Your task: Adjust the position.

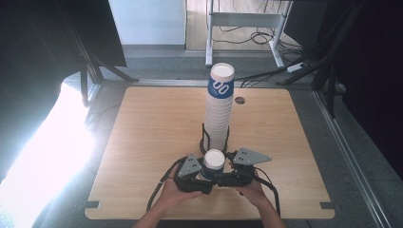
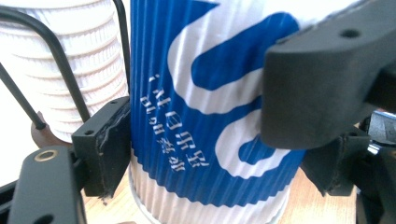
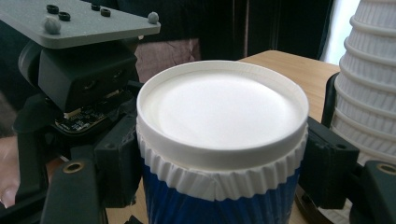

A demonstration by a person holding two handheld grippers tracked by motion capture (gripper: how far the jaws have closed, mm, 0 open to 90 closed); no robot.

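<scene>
A blue-and-white ribbed paper cup point(image 1: 214, 161) stands upside down near the table's front, its white base point(image 3: 219, 107) facing up. My left gripper point(image 1: 198, 170) is shut on it from the left, its pads point(image 2: 105, 144) pressed against the cup wall point(image 2: 201, 116). From the right, my right gripper point(image 1: 227, 169) is also shut on the cup, one black pad point(image 3: 327, 163) on each side just under the base. The right gripper's jaw crosses the upper right of the left gripper view. Whether the cup rests on the table I cannot tell.
A tall stack of upturned paper cups point(image 1: 219, 109) stands in a black wire holder point(image 1: 204, 137) just behind the held cup, very near both grippers. The wooden table point(image 1: 152, 133) has a cable hole point(image 1: 240, 100) at the back. Desk legs and cables lie beyond.
</scene>
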